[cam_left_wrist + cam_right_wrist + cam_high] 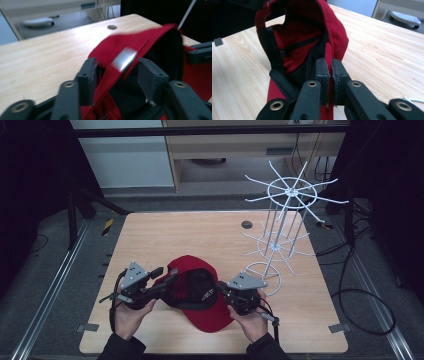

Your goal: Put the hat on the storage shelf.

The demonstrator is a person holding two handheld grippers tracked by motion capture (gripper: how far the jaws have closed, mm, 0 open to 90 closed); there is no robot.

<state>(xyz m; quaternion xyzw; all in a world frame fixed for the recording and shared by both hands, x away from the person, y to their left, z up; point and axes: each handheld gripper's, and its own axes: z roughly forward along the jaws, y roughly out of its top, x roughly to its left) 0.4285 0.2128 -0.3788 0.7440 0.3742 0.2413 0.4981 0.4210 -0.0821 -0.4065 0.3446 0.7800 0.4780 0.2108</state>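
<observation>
While the red cap (196, 292) lies upside down on the wooden table (150, 240), right gripper (329, 70) pinched tight on its edge, left gripper (117, 72) spread around its strap, white wire rack (285, 227) visible from above.

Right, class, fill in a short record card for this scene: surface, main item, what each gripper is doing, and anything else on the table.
surface: wooden table
main item: red cap, inside facing up, near the person's edge
left gripper: jaws apart, cap's edge between them, not pinched
right gripper: shut on the cap's rim
other item: white wire rack, upright at the table's far right
rack load: nothing hanging on it
</observation>
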